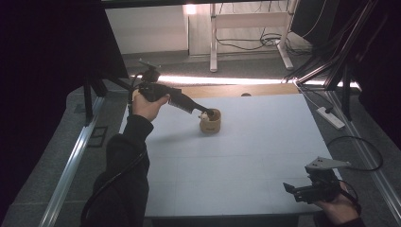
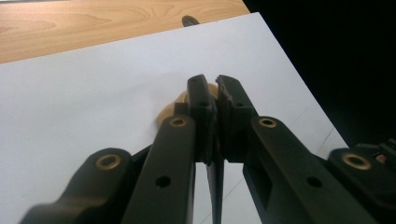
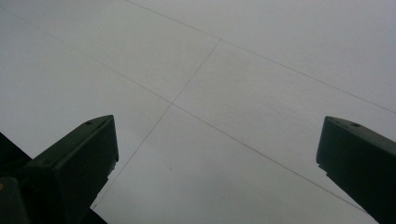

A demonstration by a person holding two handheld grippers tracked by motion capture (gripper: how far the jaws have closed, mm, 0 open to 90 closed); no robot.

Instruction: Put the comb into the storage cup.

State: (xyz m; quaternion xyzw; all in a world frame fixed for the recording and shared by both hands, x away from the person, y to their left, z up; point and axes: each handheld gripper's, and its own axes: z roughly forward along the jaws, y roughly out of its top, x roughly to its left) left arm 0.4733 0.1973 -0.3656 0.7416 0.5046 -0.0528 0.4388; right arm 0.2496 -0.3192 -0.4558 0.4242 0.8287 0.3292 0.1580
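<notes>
Up at the far part of the white worktop (image 1: 246, 156) we hold our left gripper (image 1: 208, 113) slanted down, its tips at the rim of a small tan wooden cup (image 1: 211, 122). From the high view the dark tips sit right at the cup's mouth, on the side toward our left hand (image 1: 147, 105), and something pale shows at the rim beside them; we cannot tell what it is.

In the left gripper view the cup (image 2: 169, 111) peeks out as a rounded tan edge behind and just left of the tips of that gripper (image 2: 212, 86), mostly hidden by its fingers (image 2: 201, 100). These are drawn close together, with only a thin slit between them, and a slim dark strip hangs in that slit lower down. We cannot tell whether they pinch the cup's wall or merely touch it, so the grip itself stays uncertain.

Well apart from the cup, toward the near right corner of the worktop, our right gripper (image 1: 289, 188) lies low in our right hand (image 1: 338, 208), pointing across the sheet. In the right gripper view its fingers (image 3: 79, 158) stand wide apart, with nothing between them but the bare white surface crossed by faint pencil lines (image 3: 196, 74).

Beyond the cup, a strip of bare wood (image 1: 236, 90) edges the white sheet.
</notes>
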